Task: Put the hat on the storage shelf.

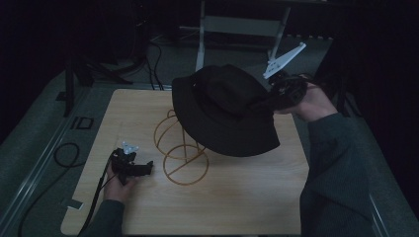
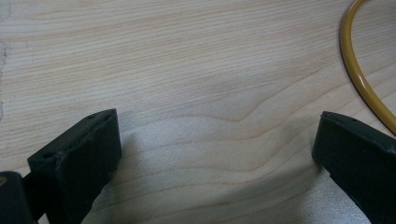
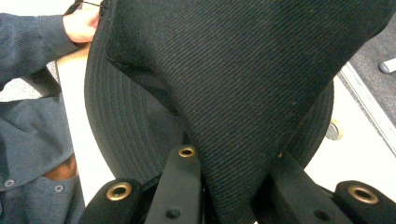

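A black bucket hat (image 1: pixel 222 108) hangs tilted in the air over a yellow wire stand (image 1: pixel 183 158) on the wooden table (image 1: pixel 237 197). My right gripper (image 1: pixel 264 101) comes in from the right and is shut on the hat's crown. In the right gripper view its jaws pinch a fold of the hat (image 3: pixel 243 70), with the right gripper (image 3: pixel 233 163) pressed into the cloth. My left gripper (image 1: pixel 146 168) rests on the table left of the stand, open. In the left gripper view the left gripper (image 2: pixel 217 158) has bare wood between its jaws, and the stand's ring (image 2: pixel 355 70) curves past at the right.
A black cable loop (image 1: pixel 66 153) lies on the grey floor left of the table. A pale metal frame (image 1: pixel 200 39) stands behind the table's far edge. The stand's base ring sits near the table's middle, with bare wood toward the front edge.
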`<state>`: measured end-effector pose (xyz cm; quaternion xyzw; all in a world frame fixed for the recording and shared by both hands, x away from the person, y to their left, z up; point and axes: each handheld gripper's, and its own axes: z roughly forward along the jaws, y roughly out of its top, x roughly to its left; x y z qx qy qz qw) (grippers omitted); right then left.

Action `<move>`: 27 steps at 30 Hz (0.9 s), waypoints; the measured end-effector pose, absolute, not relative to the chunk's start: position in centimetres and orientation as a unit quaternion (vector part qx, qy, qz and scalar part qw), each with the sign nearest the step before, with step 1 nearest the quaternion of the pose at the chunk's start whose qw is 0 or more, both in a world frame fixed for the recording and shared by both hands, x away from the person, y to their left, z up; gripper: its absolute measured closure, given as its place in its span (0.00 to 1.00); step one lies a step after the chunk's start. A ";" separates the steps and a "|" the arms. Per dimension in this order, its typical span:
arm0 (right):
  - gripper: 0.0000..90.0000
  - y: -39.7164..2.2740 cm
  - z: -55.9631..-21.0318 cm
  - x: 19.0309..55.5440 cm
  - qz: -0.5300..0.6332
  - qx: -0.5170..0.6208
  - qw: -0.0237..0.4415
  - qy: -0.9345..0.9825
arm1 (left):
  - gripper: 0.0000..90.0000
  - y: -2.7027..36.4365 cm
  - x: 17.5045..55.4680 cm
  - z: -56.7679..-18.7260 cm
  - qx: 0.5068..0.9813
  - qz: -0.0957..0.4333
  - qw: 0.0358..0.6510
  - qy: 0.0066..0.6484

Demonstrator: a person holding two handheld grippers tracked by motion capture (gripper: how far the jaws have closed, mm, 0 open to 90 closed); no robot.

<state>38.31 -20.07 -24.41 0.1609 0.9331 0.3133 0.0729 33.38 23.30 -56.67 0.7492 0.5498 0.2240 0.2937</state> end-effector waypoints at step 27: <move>0.95 -16.8 -24.2 38.0 0.297 0.122 0.069 0.945 | 0.02 23.2 33.4 -56.7 0.751 0.223 0.294 0.547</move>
